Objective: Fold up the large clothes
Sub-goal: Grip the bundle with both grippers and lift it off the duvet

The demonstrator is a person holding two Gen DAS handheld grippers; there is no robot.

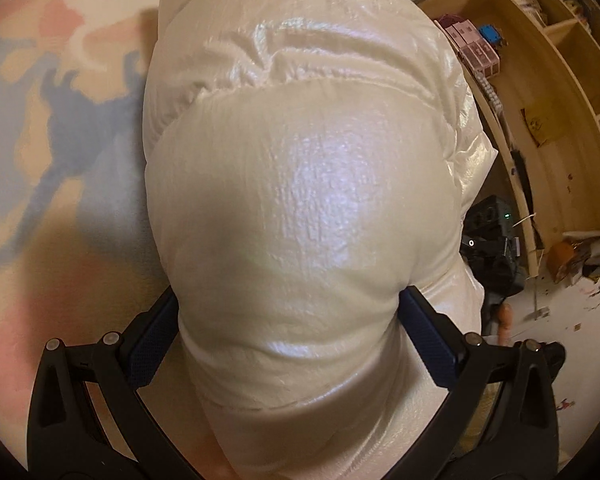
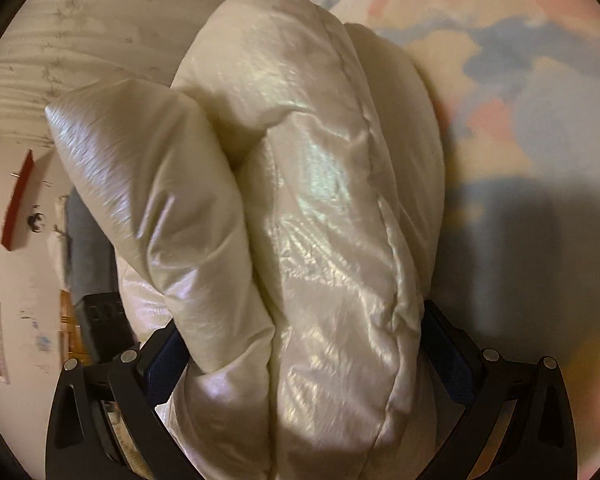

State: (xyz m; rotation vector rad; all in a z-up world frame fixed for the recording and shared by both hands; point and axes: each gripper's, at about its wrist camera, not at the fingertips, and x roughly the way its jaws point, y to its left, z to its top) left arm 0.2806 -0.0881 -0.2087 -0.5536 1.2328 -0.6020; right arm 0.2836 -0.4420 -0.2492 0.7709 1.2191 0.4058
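Note:
A shiny cream puffer jacket point(image 1: 292, 184) fills the left wrist view, its quilted bulk bulging up between the blue-padded fingers. My left gripper point(image 1: 290, 308) is shut on a thick fold of it. In the right wrist view the same puffer jacket point(image 2: 320, 220) shows as two padded rolls side by side, one sticking out to the left. My right gripper point(image 2: 300, 336) is shut on the bunched padding. Most of both grippers' fingertips are hidden by the fabric.
A pastel bedspread point(image 1: 60, 120) with pink, blue and cream patches lies under the jacket, also as the bedspread point(image 2: 520, 100) at right. Wooden shelves point(image 1: 560, 60) with books and boxes stand at right. A black device point(image 1: 492, 240) sits by the shelves. A marked wall point(image 2: 28, 160) lies left.

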